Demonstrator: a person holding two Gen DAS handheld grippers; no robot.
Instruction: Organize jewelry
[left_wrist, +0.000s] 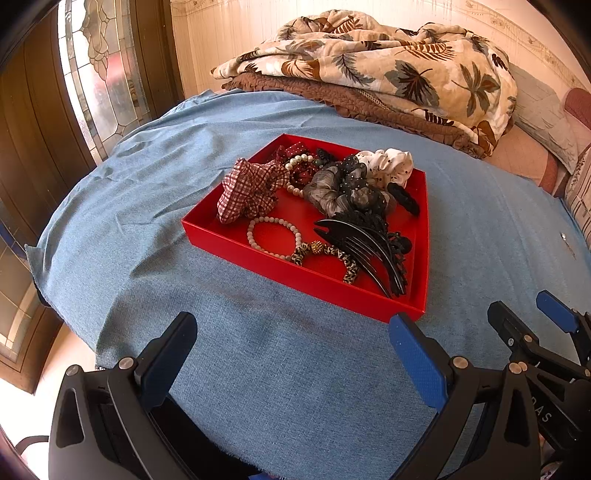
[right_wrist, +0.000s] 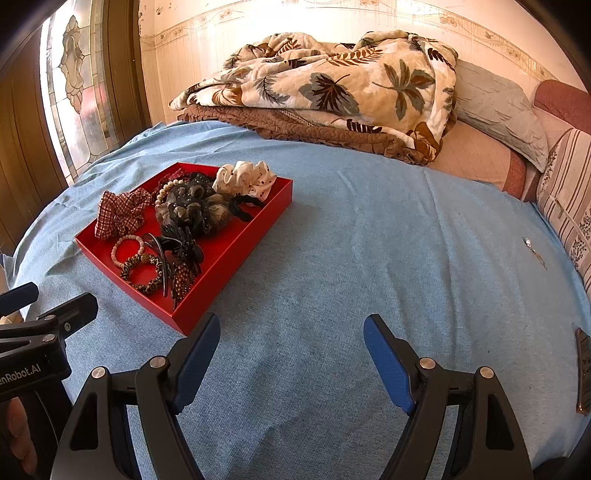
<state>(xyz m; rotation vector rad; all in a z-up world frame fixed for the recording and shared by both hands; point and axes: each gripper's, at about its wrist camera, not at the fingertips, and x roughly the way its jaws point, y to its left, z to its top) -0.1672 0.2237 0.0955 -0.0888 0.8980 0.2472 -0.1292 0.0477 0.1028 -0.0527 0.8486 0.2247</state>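
Observation:
A red tray (left_wrist: 295, 275) (right_wrist: 229, 254) lies on the blue cloth, full of hair pieces and jewelry. In it are a checked scrunchie (left_wrist: 247, 194) (right_wrist: 118, 216), a white dotted scrunchie (left_wrist: 388, 166) (right_wrist: 245, 179), a grey-black scrunchie (left_wrist: 343, 190) (right_wrist: 192, 210), a pale bead bracelet (left_wrist: 271, 236) (right_wrist: 127, 251), a leopard bracelet (left_wrist: 325, 258) (right_wrist: 142, 271) and a black comb clip (left_wrist: 365, 245). My left gripper (left_wrist: 291, 332) stands open just short of the tray's near edge, holding nothing. My right gripper (right_wrist: 291, 328) is open over bare cloth, to the right of the tray.
A leaf-print blanket (left_wrist: 388, 70) (right_wrist: 332, 88) lies folded on a brown quilt at the back. Pillows (right_wrist: 495, 110) sit at the right. A small shiny piece (right_wrist: 529, 242) lies on the cloth at the right. A stained-glass door (left_wrist: 99, 74) stands at the left.

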